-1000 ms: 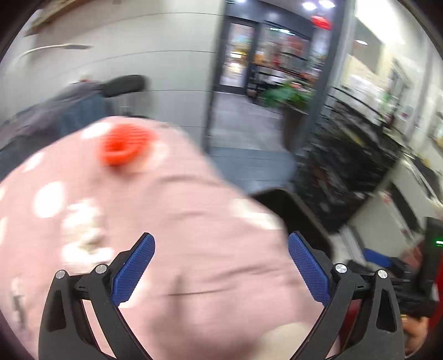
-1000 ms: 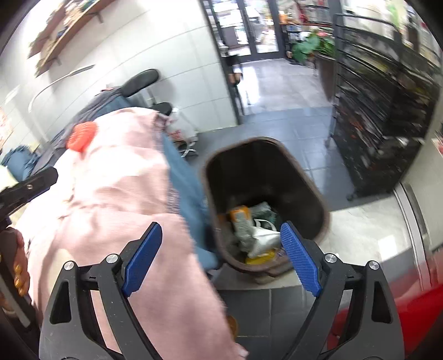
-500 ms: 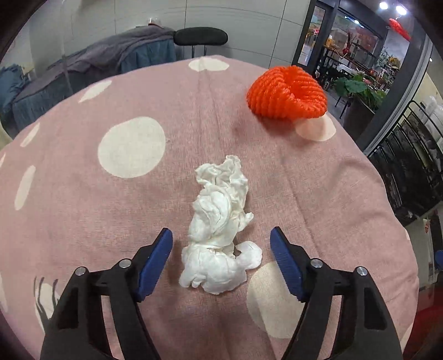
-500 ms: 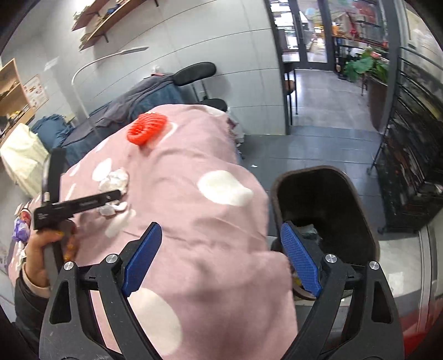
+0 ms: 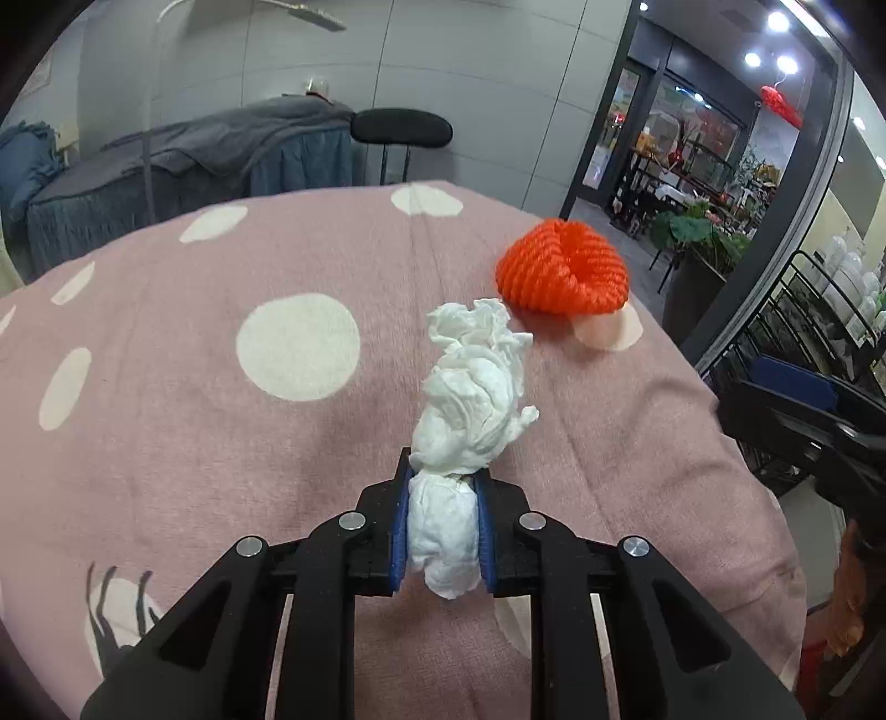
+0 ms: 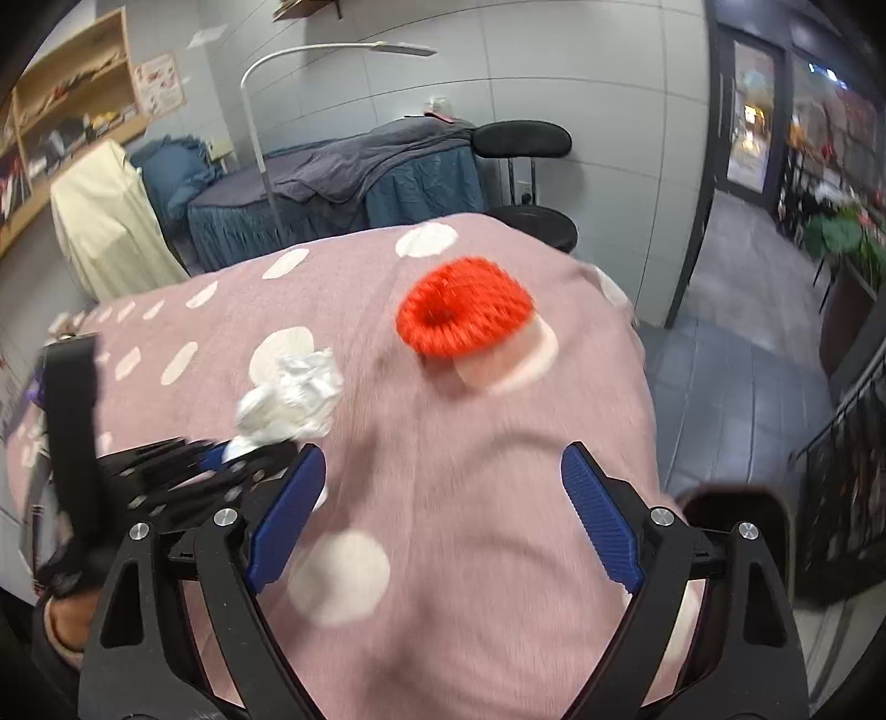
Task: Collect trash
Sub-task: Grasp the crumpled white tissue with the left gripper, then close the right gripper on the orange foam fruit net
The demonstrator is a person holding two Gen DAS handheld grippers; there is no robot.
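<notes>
A crumpled white tissue (image 5: 470, 399) lies on a pink cloth with pale dots (image 5: 221, 421). My left gripper (image 5: 443, 487) is closing, and its blue pads press the tissue's near end between them. An orange foam net (image 5: 562, 266) sits just beyond the tissue, to the right. In the right wrist view the tissue (image 6: 293, 396) and the orange net (image 6: 465, 310) show again, blurred. My right gripper (image 6: 443, 498) hangs open above the cloth with nothing between its fingers, and the left gripper (image 6: 232, 459) is close at its left.
A dark trash bin rim (image 6: 736, 498) shows at the cloth's right edge, low in the right wrist view. Behind stand a bed with grey and blue covers (image 6: 360, 166), a black stool (image 6: 520, 138) and a white lamp arm (image 6: 332, 52). Black racks (image 5: 803, 310) stand right.
My left gripper went from wide open to squeezing the tissue's near end. My right gripper swung from over the bin to above the cloth, still open.
</notes>
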